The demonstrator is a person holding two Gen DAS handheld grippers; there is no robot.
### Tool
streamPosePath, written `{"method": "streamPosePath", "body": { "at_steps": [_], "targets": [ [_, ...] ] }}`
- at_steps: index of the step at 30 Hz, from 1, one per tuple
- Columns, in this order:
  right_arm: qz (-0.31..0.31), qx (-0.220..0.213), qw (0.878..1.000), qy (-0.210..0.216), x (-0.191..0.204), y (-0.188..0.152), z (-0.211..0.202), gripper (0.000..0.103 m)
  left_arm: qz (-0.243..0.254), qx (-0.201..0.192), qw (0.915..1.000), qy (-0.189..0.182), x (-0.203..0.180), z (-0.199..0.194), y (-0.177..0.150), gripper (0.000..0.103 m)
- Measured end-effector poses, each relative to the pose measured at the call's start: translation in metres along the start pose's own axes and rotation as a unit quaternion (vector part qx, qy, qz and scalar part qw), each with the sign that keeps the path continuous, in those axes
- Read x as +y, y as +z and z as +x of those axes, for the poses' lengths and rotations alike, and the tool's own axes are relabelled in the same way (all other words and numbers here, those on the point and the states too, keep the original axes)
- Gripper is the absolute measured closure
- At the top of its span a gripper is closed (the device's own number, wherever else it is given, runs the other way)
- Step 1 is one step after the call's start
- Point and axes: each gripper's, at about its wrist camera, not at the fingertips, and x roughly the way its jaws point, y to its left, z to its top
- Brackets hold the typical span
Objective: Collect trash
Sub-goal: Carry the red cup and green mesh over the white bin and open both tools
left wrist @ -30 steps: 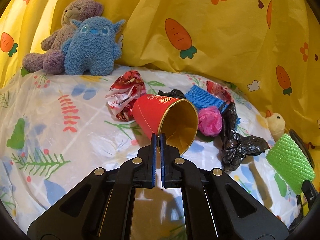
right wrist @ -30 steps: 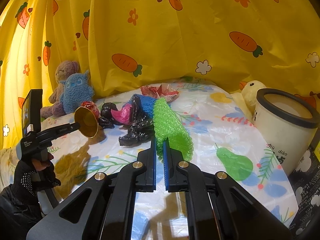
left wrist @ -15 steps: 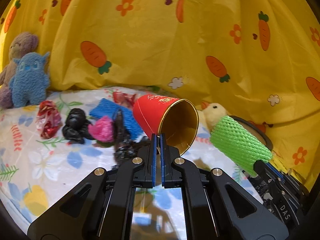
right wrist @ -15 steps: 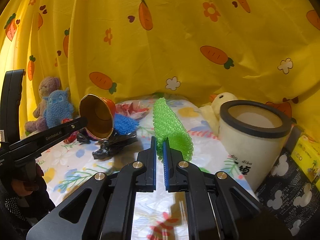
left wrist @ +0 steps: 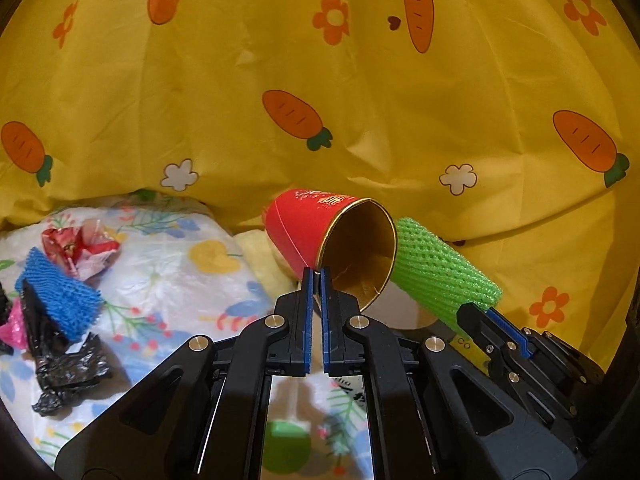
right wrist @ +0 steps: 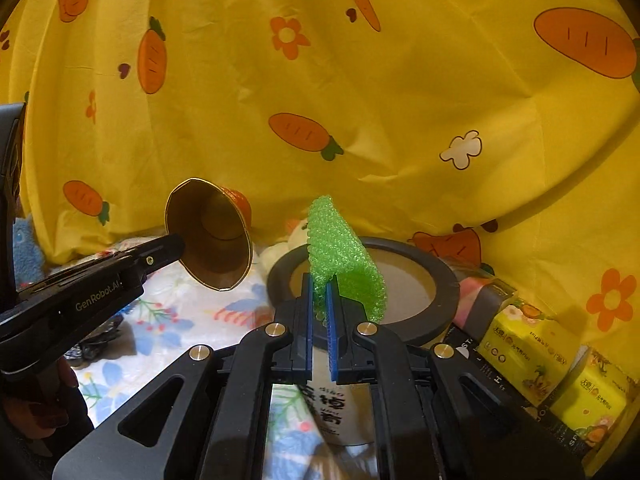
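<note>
Left wrist view: we note the left gripper (left wrist: 316,276) clamped on the rim of the red paper cup (left wrist: 332,236), held aloft and tilted, mouth toward the camera, against the yellow curtain (left wrist: 360,100). Half a second ago the blue netting (left wrist: 60,296) and black bag (left wrist: 68,364) sat nearer centre; they now lie far left.

Right wrist view: we find the right gripper (right wrist: 319,288) pinching the green foam netting (right wrist: 344,252) directly over the bin (right wrist: 444,280), whose opening was previously off to the right.
</note>
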Motion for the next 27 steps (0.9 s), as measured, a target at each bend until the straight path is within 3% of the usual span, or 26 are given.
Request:
{"method": "streamPosePath", "body": {
  "at_steps": [10, 27],
  "targets": [
    [0.005, 0.034, 0.999, -0.023, -0.025, -0.003, 0.045, 0.096, 0.036, 0.018, 0.999, -0.02, -0.027, 0.061, -0.005, 0.1],
    [0.022, 0.07, 0.997, -0.017, -0.038, -0.011, 0.075, 0.096, 0.038, 0.068, 0.9961, -0.043, -0.025, 0.102, -0.019, 0.099]
  ]
}}
